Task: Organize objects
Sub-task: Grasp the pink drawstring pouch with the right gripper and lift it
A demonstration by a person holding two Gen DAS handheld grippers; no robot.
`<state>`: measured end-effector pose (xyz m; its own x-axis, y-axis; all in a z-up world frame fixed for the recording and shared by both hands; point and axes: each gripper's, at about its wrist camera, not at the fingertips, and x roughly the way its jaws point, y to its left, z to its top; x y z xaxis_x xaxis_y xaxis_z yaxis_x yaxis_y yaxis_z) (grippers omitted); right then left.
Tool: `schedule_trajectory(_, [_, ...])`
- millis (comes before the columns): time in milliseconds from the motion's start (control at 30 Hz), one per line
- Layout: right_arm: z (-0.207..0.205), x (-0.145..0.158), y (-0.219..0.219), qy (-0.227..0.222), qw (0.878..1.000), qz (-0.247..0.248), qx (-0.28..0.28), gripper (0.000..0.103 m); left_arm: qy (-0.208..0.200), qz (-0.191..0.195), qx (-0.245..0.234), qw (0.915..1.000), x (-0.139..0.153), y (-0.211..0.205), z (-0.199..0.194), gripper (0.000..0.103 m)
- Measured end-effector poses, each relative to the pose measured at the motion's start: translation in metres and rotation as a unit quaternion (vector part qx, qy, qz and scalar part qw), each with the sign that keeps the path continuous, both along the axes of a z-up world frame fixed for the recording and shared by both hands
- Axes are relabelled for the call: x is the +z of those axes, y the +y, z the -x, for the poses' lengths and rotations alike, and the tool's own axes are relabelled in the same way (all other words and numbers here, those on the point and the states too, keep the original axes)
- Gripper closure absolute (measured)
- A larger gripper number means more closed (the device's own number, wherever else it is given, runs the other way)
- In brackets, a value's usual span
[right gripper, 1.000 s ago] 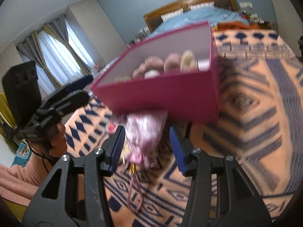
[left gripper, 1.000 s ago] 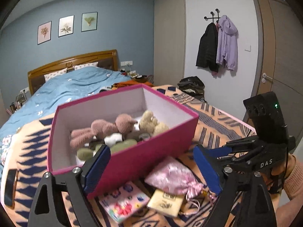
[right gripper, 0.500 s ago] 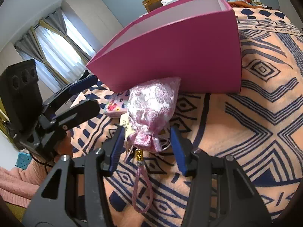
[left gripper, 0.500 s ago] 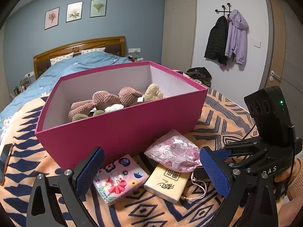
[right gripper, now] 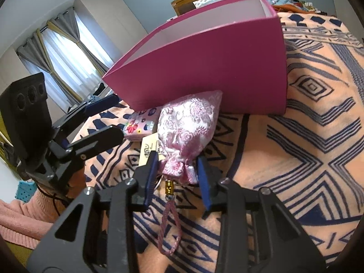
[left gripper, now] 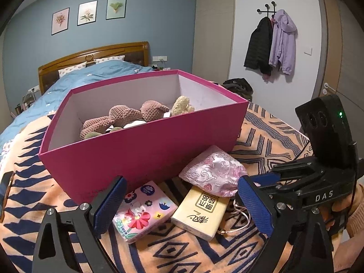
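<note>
A pink brocade drawstring pouch (right gripper: 188,122) lies on the patterned blanket against the magenta box (right gripper: 204,72). My right gripper (right gripper: 178,170) is closing its jaws on the pouch's gathered neck, and both blue pads touch it. The pouch (left gripper: 213,173) rests partly on a beige packet (left gripper: 200,211). Beside that lies a floral tissue pack (left gripper: 143,211). My left gripper (left gripper: 179,188) stands open just above these two, holding nothing. The box (left gripper: 141,159) holds knitted plush toys (left gripper: 127,116).
The orange and navy blanket (right gripper: 318,147) spreads wide to the right of the box. A bed with a blue duvet (left gripper: 91,77) lies behind. Coats (left gripper: 270,43) hang on the far wall by a door. A phone (left gripper: 5,193) lies at the left edge.
My right gripper's jaws have narrowed onto the pouch's neck. My left gripper has sunk toward the blanket, so the box looms higher and the tissue pack and beige packet lie between its fingers.
</note>
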<state>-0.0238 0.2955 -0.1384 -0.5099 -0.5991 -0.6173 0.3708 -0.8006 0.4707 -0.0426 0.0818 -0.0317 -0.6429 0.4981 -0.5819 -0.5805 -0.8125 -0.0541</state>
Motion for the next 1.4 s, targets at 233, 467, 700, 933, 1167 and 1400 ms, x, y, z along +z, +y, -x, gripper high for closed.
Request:
schedule_trajectory(233, [-0.006, 0.014, 0.011, 0.004, 1.000, 0.014, 0.009, 0.067, 0.007, 0.007, -0.025, 0.9996, -0.001, 0.007, -0.005, 0.009])
schedule_trajectory(467, [-0.010, 0.026, 0.011, 0.014, 1.000, 0.021, 0.010, 0.068, 0.004, 0.022, -0.058, 0.9981, -0.008, 0.018, -0.010, 0.018])
schedule_trajectory(700, [-0.011, 0.040, 0.009, 0.021, 0.999, 0.035, 0.024, 0.068, 0.018, 0.043, -0.086, 0.9952, -0.013, 0.034, -0.018, 0.028])
schedule_trajectory(933, [-0.006, 0.045, 0.001, 0.026, 0.998, 0.035, 0.036, 0.068, 0.010, 0.056, -0.097, 0.9937, -0.018, 0.045, -0.016, 0.055])
schedule_trajectory(1167, [-0.003, 0.053, 0.001, 0.041, 0.998, 0.037, 0.029, 0.056, -0.023, 0.020, -0.090, 0.9955, -0.018, 0.036, -0.004, 0.067])
schedule_trajectory(1400, [-0.004, 0.066, 0.031, 0.073, 0.996, 0.050, -0.015, 0.041, -0.058, -0.012, -0.069, 0.9959, -0.018, 0.025, 0.016, 0.068])
